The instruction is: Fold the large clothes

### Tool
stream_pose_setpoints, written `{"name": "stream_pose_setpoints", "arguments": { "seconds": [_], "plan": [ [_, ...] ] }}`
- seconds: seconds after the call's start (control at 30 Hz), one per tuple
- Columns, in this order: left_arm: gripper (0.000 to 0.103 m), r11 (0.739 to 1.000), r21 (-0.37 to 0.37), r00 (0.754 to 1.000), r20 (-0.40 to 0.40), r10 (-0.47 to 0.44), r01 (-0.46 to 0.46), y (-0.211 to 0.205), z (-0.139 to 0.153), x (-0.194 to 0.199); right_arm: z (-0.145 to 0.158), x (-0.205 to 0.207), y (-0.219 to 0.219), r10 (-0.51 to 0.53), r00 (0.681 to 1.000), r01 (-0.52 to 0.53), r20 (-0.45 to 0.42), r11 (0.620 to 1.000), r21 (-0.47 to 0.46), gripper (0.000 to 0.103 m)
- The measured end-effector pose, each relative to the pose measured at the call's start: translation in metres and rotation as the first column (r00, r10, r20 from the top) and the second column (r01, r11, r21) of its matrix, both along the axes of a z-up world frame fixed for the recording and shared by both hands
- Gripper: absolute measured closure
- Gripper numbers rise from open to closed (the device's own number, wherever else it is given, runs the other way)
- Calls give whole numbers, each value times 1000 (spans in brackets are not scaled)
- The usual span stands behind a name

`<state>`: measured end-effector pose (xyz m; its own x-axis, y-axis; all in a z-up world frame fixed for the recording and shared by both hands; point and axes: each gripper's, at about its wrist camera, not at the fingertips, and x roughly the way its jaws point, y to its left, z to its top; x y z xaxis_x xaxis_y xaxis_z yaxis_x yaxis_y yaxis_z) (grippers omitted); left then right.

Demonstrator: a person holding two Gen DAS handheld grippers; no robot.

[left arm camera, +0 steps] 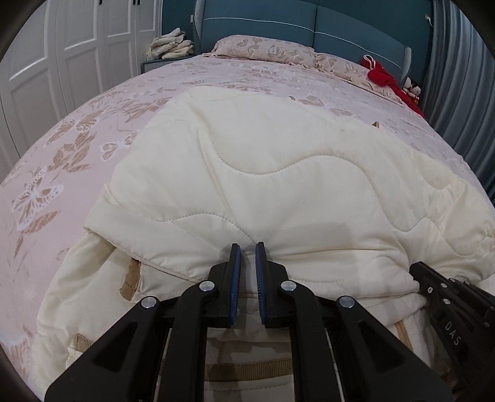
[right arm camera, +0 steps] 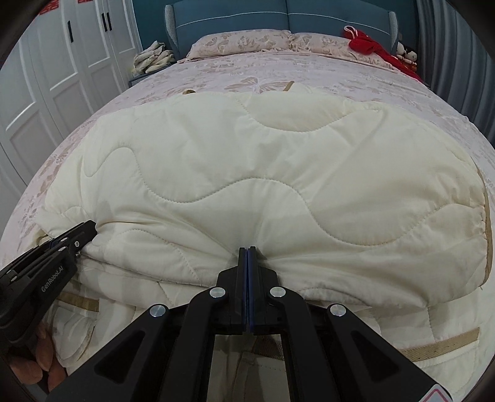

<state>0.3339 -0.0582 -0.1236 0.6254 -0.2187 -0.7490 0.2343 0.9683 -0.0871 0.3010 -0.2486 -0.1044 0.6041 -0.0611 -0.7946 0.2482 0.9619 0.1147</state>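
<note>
Bed point(left arm camera: 92, 130) with pink butterfly-print cover fills both views; teal headboard point(right arm camera: 278, 18) at 12 o'clock, white wardrobe doors point(left arm camera: 62, 46) at 10, red cloth point(right arm camera: 368, 43) at 1. Cream quilted coat point(right arm camera: 263, 173) lies folded over mid-bed. Left hand-held gripper point(left arm camera: 247, 247) low at the near fold edge, jaws slightly apart, a narrow gap showing, fabric bunched at the tips. Right hand-held gripper point(right arm camera: 247, 249) at 6 o'clock, jaws pressed together, pinching the coat's fold edge. Coat's near hem is cut off behind the gripper bodies.
</note>
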Motion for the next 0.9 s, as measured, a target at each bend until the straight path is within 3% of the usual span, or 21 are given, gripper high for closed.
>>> {"name": "stream_pose_setpoints", "arguments": {
  "seconds": [0.37, 0.43, 0.57, 0.67, 0.7, 0.73, 0.8, 0.9],
  "plan": [
    [95, 998, 56, 1000, 29, 1, -3, -7, -5, -1, -2, 0, -5, -8, 1000, 7, 28, 1000, 30, 103],
    [95, 999, 46, 1000, 27, 1, -3, -7, -4, -1, -1, 0, -8, -8, 999, 7, 31, 999, 51, 103],
    [93, 999, -43, 1000, -15, -3, 2, 7, 7, 1, 10, -1, -18, -6, 1000, 5, 13, 993, 116, 103],
    [62, 990, -139, 999, -51, -18, 11, 31, 31, -8, 34, -21, -24, -20, 1000, 20, -5, 994, 105, 98],
    [42, 989, -145, 999, -41, -11, 5, 38, 39, -15, 43, -33, -26, -25, 1000, 24, 11, 995, 92, 88],
    [29, 990, -140, 1000, -17, 11, -14, 49, 49, -24, 52, -45, -28, -29, 999, 26, 28, 996, 86, 82],
    [28, 986, -165, 1000, 20, 23, -19, 66, 61, -37, 64, -68, -35, -46, 997, 41, 59, 996, 83, 66],
    [28, 979, -187, 997, -34, 69, -74, 82, 61, -41, 70, -79, -44, -68, 997, 63, 42, 992, 106, 66]
  ]
}}
